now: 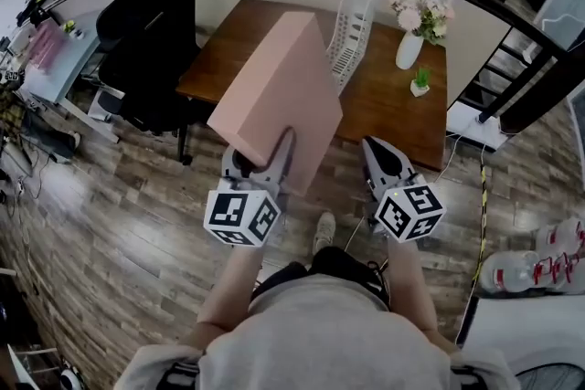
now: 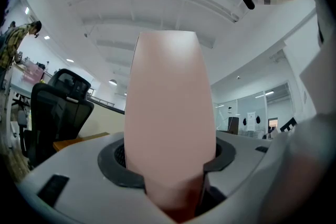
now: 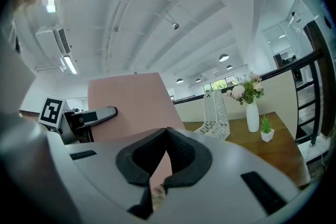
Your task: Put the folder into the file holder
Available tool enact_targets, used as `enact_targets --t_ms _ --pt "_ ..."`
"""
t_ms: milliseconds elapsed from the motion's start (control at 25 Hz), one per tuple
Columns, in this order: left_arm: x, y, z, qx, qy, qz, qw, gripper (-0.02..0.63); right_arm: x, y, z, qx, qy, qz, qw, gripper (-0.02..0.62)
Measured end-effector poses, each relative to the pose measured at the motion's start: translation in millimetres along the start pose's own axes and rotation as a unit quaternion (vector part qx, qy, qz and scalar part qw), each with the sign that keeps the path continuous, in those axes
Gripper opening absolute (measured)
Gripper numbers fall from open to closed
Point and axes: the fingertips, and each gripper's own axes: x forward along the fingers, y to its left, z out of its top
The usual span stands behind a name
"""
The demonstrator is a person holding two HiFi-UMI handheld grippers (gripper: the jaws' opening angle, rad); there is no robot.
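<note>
Nearest me was the person's grey shirt (image 1: 320,324), with both forearms reaching out over the wooden floor (image 1: 119,224). At far left a black office chair (image 1: 146,41) stood by the tabletop's (image 1: 393,110) left edge. The left gripper (image 1: 260,162) was clamped on the pink folder (image 1: 274,87); in the left gripper view its fingers (image 2: 113,162) stood wide and pressed the folder's lower end from both sides. The folder was carried in the air, tilted, with its held end over the floor just off the near edge and its far end over the tabletop's left half. Right of it, the white mesh file holder (image 1: 352,27) stood upright at the back edge, apart from the folder. The right gripper (image 1: 373,146) hovered off the near edge beside the folder; its fingers (image 3: 184,157) were closed tip to tip with nothing gripped. A white vase of flowers (image 1: 409,48) and a small potted plant (image 1: 420,83) sat toward the back right corner.
</note>
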Motion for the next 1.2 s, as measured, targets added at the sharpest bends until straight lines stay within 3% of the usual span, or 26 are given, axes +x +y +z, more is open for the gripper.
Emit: enact_targets --t_ms 720,1200 --pt "158 26 32 0.04 -0.031 0.002 0.9987 0.291 101 -114 45 0.011 -0.014 0.004 1.0 0.009" --pt "197 31 20 0.041 -0.023 0.003 0.9989 0.291 113 -147 41 0.026 -0.013 -0.005 1.0 0.009"
